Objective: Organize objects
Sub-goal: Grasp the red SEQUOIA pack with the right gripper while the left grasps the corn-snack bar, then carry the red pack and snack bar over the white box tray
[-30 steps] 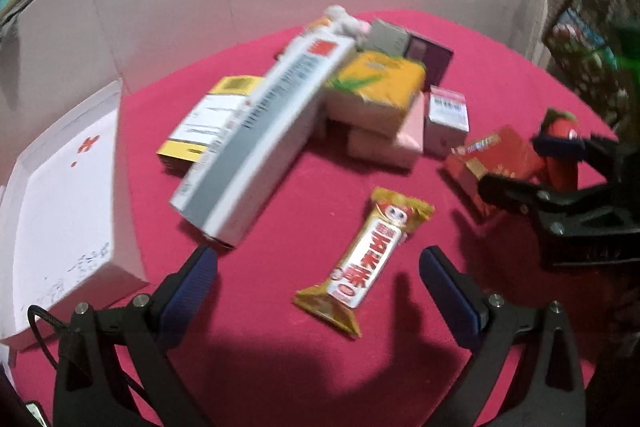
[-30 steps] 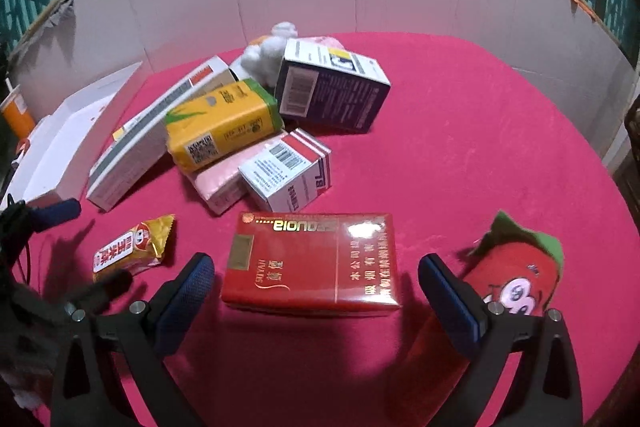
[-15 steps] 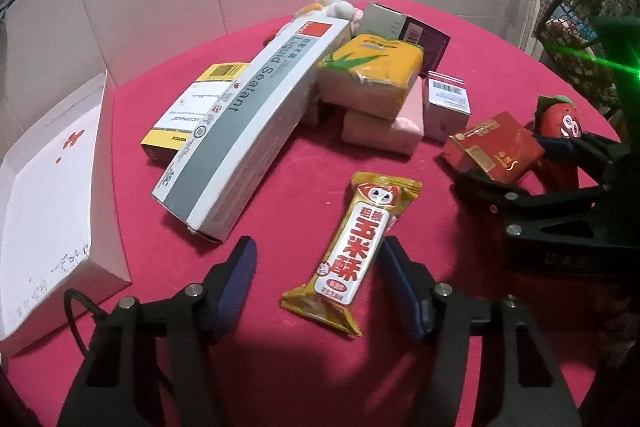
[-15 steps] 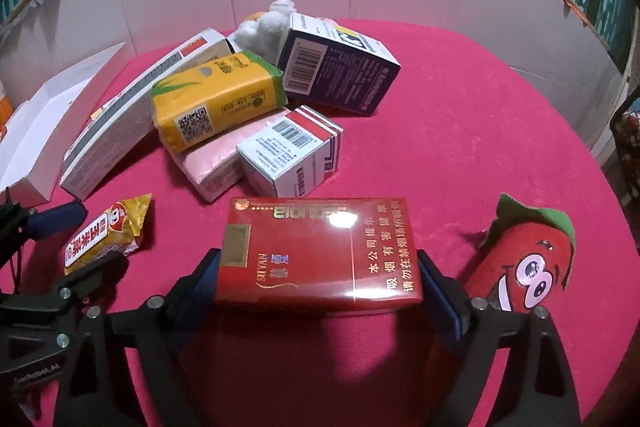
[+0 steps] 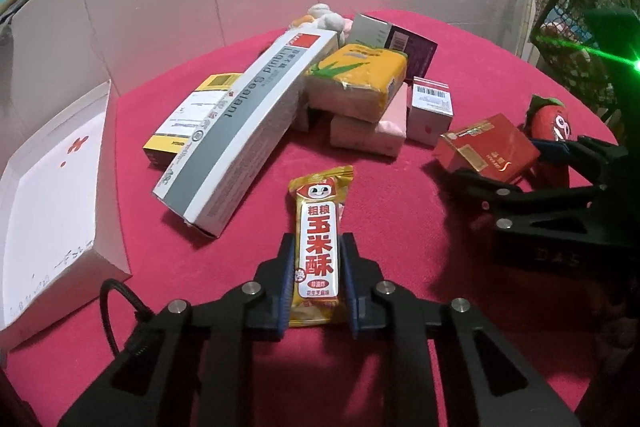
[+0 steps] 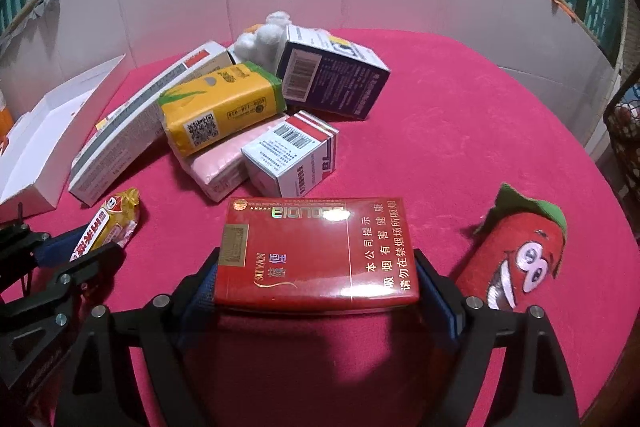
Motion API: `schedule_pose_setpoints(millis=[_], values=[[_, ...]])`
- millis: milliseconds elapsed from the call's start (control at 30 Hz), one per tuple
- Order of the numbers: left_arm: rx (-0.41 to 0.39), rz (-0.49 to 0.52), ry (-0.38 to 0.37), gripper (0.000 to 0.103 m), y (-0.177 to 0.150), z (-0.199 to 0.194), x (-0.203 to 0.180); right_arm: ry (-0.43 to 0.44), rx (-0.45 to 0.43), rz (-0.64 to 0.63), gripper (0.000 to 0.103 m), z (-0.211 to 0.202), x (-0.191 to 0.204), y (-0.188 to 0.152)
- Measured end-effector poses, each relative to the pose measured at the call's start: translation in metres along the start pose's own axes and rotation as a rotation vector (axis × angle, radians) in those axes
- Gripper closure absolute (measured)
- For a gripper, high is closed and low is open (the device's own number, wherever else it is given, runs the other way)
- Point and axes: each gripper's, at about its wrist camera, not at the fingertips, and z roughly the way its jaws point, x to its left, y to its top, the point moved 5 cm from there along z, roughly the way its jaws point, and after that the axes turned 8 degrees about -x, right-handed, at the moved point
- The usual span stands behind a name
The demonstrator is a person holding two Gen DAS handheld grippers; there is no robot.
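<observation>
Our left gripper (image 5: 316,277) is closing on the snack bar (image 5: 319,243) — squeeze softly (it crushes). Our right gripper (image 6: 318,287) hugs the red box (image 6: 316,251) — lift both straight up.

A heap of boxes (image 6: 224,115) lies toward the surface's (image 6: 460,115) far edge. The snack bar (image 5: 318,247) lies nearer, the flat carton (image 6: 316,251) to its right, the plush toy (image 6: 516,259) nearest the right edge, and the open tray (image 5: 52,187) at the left edge.
</observation>
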Motion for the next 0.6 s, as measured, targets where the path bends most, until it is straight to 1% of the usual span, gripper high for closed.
schedule_pose_setpoints(millis=[333, 500, 600], values=[[-0.051, -0.069, -0.031, 0.083, 0.006, -0.018, 0.012, 0.000, -0.074, 0.043, 0.013, -0.025, 0.006, 0.004], [-0.075, -0.064, 0.036, 0.083, 0.011, -0.027, 0.021, 0.003, -0.105, 0.052, 0.013, -0.037, 0.010, 0.008], [-0.083, -0.066, 0.059, 0.083, 0.013, -0.032, 0.025, 0.007, -0.121, 0.052, 0.013, -0.044, 0.012, 0.012]])
